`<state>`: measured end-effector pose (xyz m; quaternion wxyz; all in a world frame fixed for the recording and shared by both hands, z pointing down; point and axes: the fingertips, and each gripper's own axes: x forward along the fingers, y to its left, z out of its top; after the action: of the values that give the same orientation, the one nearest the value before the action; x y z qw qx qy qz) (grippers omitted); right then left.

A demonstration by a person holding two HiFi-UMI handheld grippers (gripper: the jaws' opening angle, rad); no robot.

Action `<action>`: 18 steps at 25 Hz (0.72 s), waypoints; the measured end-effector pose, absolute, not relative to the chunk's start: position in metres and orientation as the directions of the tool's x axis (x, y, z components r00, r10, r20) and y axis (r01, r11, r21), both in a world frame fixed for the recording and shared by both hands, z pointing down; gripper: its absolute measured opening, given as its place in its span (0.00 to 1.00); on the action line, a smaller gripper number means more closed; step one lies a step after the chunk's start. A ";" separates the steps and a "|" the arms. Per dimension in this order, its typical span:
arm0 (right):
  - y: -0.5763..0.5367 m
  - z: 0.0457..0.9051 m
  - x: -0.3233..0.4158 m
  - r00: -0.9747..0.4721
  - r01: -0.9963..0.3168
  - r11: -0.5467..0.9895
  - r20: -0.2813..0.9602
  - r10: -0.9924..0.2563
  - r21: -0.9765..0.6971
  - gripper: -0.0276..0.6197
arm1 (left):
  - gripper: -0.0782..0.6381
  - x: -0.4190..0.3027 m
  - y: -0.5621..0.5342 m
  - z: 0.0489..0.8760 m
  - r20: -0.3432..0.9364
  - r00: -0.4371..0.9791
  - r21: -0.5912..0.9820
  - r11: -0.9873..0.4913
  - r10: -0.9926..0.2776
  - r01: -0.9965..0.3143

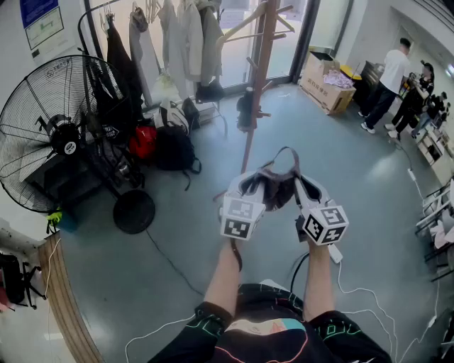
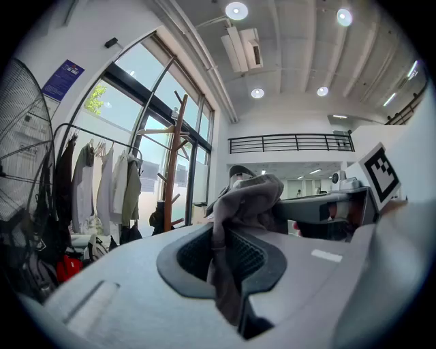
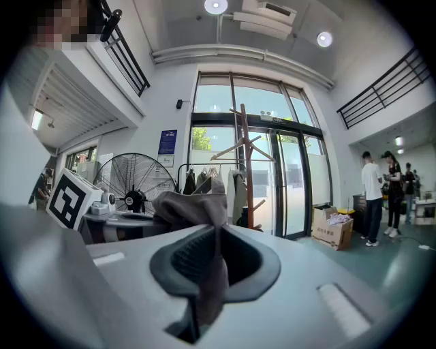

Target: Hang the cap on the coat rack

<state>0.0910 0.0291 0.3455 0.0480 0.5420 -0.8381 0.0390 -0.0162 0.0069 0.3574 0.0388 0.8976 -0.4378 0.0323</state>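
Held out ahead, left gripper and right gripper each pinch an edge of the cap, limp grey-brown cloth slung between them, its strap arched above. Well beyond stands the wooden coat rack. An open cardboard box holds pale bundles. The blue wall notice has print too small to read.

Crumpled grey-brown cap, aloft

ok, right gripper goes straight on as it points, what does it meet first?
Probably the coat rack, just right of centre beyond the cap it holds; nothing nearer shows, though depth is unclear.
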 end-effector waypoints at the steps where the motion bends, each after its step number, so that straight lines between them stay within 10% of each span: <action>1: 0.030 0.345 0.091 -0.407 -0.913 0.409 0.117 -0.906 -0.013 0.09 | 0.16 -0.016 0.008 0.358 0.092 0.614 0.040 -0.613 -0.784 -0.789; 18: 0.036 0.342 0.091 -0.400 -0.916 0.402 0.111 -0.910 -0.004 0.09 | 0.16 -0.015 0.010 0.359 0.099 0.621 0.049 -0.619 -0.778 -0.784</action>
<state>0.0911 0.0362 0.3418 0.0456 0.5459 -0.8360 0.0322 -0.0148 0.0099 0.3590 0.0438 0.8991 -0.4343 0.0342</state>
